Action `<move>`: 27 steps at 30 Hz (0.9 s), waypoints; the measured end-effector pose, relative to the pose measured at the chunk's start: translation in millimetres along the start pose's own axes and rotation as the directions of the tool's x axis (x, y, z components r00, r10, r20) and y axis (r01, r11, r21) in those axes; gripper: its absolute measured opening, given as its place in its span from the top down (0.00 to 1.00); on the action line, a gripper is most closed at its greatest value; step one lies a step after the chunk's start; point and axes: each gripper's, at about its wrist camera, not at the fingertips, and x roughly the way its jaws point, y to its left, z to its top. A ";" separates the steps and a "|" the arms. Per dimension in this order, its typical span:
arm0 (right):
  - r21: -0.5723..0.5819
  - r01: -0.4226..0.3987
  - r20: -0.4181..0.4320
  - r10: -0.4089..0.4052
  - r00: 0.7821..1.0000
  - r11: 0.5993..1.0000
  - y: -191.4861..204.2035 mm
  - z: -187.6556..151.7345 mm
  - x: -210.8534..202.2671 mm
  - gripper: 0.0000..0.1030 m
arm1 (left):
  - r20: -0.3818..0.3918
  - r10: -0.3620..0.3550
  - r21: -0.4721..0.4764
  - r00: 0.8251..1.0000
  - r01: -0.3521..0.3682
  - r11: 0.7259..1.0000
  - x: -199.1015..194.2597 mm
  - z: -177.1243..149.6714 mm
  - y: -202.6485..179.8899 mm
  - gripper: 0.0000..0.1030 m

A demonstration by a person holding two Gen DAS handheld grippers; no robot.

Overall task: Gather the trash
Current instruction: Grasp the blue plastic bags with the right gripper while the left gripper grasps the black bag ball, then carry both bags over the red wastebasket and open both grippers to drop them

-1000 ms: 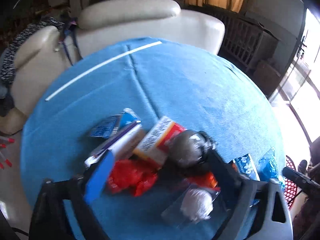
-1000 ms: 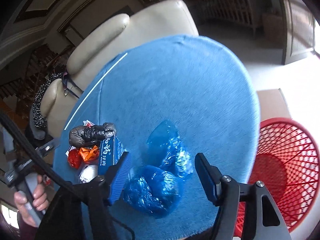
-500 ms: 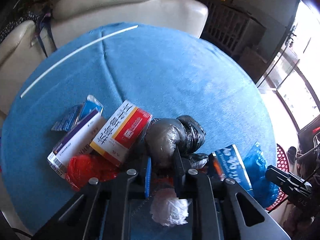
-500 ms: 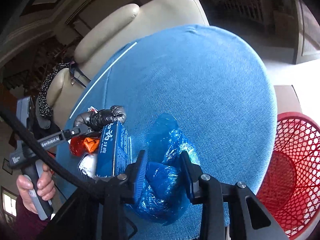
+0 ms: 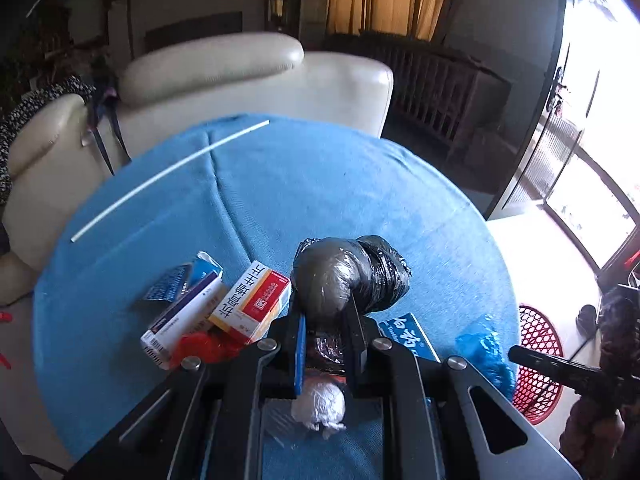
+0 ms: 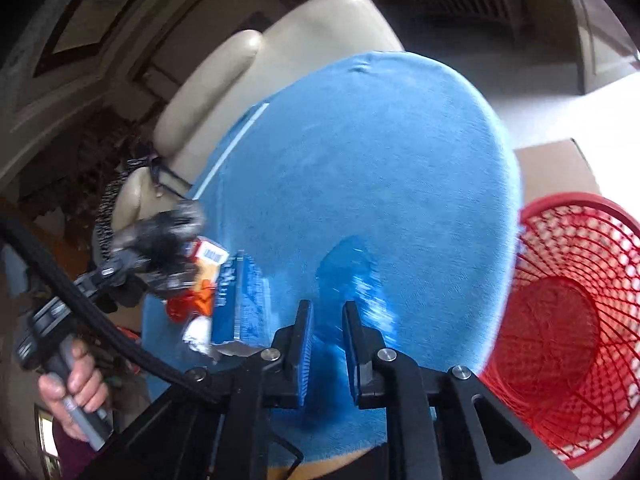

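Note:
My left gripper [image 5: 326,316] is shut on a black plastic bag bundle [image 5: 348,276] and holds it above the trash pile on the round blue table [image 5: 320,192]. My right gripper [image 6: 326,312] is shut on a crumpled blue plastic bag [image 6: 348,276] near the table's right edge. The red mesh basket [image 6: 560,320] stands on the floor to the right, beside the table. In the right wrist view the left gripper with the black bag [image 6: 160,232] appears blurred at the left.
On the table lie a red-and-white medicine box [image 5: 252,304], a white box [image 5: 184,320], a blue packet [image 5: 172,284], red wrapper [image 5: 200,348], a white crumpled ball [image 5: 318,404], a blue box [image 5: 408,336] and a white rod [image 5: 168,176]. A cream sofa [image 5: 224,76] stands behind.
Both grippers closed: the left on the black bag, the right on the blue bag. The left gripper has lifted the black bag; the right has moved toward the red basket.

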 end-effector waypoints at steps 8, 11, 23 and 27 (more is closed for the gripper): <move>0.055 -0.062 -0.050 0.064 0.997 0.997 6.0 -8.8 16.4 0.30 | 0.043 0.017 0.015 0.999 -0.018 1.000 -22.3 -11.4 -2.4 0.84; 0.053 -0.021 -0.084 0.025 0.996 0.998 10.5 -12.7 27.2 0.42 | 0.051 0.006 0.004 0.999 -0.007 1.000 -25.3 -12.2 0.7 0.84; -0.047 -0.049 -0.028 0.048 0.998 0.998 17.0 -25.0 13.3 0.57 | 0.025 -0.112 -0.017 0.993 0.113 0.993 -28.3 -10.1 -19.4 0.84; -0.041 -0.038 0.056 0.040 0.998 0.998 -1.5 -21.5 -18.7 0.57 | 0.004 -0.164 0.034 0.986 0.164 0.986 -22.5 -8.3 -52.9 0.84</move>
